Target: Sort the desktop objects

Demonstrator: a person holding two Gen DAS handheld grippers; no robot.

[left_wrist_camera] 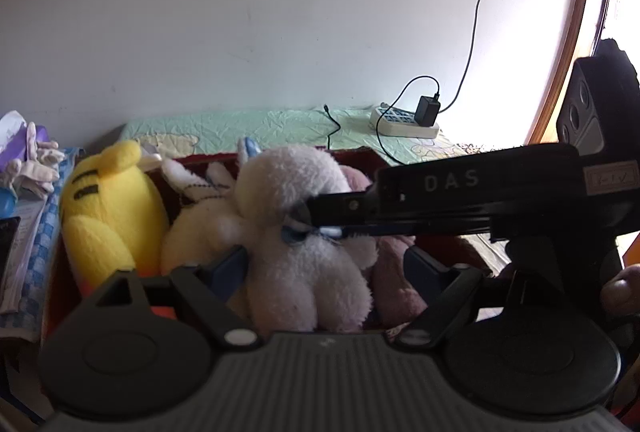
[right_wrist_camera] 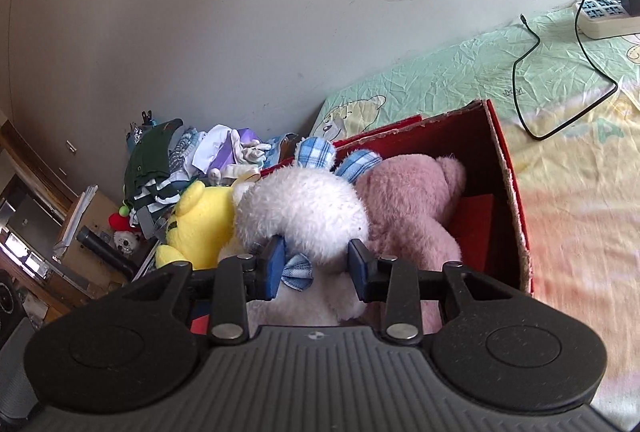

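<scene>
- the red box [right_wrist_camera: 508, 167] sits on the bed [right_wrist_camera: 580, 191], near its wall-side edge, and already holds a pink plush bear [right_wrist_camera: 408, 199], a yellow plush [right_wrist_camera: 200, 220] and a cream plush [left_wrist_camera: 200, 220], so the toy sorting looks well along.
- the right gripper [right_wrist_camera: 316, 268] has its jaws closed against the neck of the white plush bunny [right_wrist_camera: 304, 211], just above its blue checked bow; the bunny sits in the middle of the box, between the yellow plush and the pink bear.
- the left gripper [left_wrist_camera: 324, 268] has its jaws wide apart on either side of the bunny's body, holding nothing.
- what looks left: letting go of the bunny, if it is meant to stay there. a heap of clothes and gloves [right_wrist_camera: 188, 159] beyond the box's left end, off the bed, is unsorted; whether it belongs to the task i cannot tell.
- a power strip [right_wrist_camera: 604, 17] with charger and cable lies at the bed's far corner, well apart from the box.
</scene>
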